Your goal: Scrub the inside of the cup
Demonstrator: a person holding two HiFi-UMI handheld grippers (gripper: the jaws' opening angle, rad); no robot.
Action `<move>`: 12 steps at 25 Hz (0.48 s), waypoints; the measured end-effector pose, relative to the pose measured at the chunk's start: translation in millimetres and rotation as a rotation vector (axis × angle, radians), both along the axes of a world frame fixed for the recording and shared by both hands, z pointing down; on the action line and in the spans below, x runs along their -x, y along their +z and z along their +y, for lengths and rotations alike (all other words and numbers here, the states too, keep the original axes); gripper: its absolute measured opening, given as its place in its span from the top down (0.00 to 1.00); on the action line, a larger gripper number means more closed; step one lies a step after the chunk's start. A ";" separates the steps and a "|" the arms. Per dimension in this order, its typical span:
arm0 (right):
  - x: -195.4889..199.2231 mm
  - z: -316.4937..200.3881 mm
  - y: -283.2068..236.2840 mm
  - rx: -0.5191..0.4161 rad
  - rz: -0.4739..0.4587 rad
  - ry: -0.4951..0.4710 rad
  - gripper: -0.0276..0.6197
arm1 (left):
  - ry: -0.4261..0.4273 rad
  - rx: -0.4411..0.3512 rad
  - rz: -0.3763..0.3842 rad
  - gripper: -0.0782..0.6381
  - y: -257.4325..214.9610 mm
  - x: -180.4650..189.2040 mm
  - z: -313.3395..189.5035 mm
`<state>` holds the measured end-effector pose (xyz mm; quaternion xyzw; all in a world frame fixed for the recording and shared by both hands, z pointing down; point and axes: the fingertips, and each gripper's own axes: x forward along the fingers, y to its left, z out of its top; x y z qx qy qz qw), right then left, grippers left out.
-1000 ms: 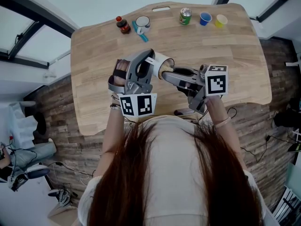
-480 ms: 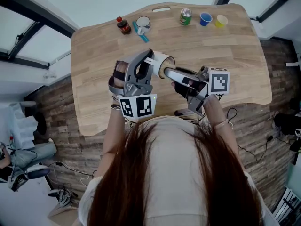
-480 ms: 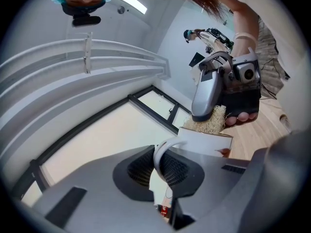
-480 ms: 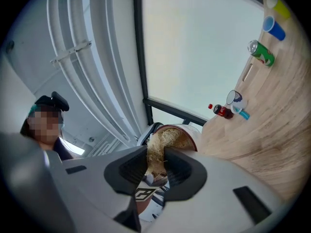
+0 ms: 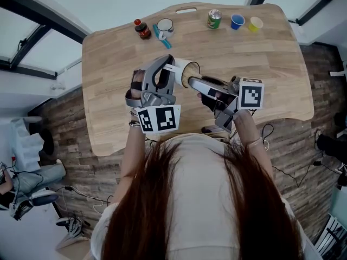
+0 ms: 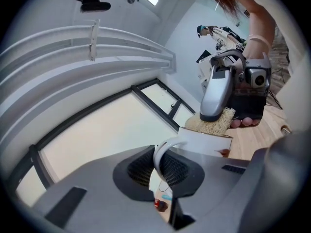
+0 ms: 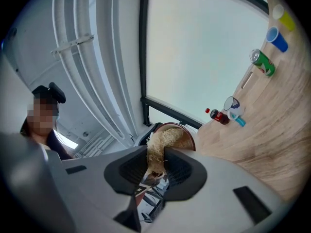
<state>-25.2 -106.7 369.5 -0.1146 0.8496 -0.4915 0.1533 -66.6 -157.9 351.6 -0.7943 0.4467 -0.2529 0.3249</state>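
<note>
Above the middle of the wooden table, the left gripper is clamped on the handle of the white ceramic cup. The right gripper, closed on a straw-coloured fibrous scrubber, holds it in the cup's mouth.

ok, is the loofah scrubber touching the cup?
Touching. The left gripper view shows the loofah scrubber pushed into the open mouth of the white cup, its fibres resting against the rim.

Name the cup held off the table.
The white cup in the left hand-held gripper; the mug, blue cup and yellow cup stand on the table.
</note>
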 end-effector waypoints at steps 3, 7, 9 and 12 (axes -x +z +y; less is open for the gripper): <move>1.2 0.2 0.0 -0.011 0.022 0.003 0.79 | -0.021 0.027 0.015 0.86 1.2 3.8 -3.8; 2.0 -0.1 -0.6 -0.046 0.061 0.006 0.79 | -0.052 0.065 0.039 0.86 4.7 9.4 -9.1; 2.7 -0.2 -0.1 -0.066 0.083 0.009 0.79 | -0.068 0.081 0.052 0.86 6.6 12.4 -11.4; 3.4 0.4 0.2 -0.093 0.113 0.015 0.79 | -0.092 0.104 0.075 0.86 8.3 16.4 -13.6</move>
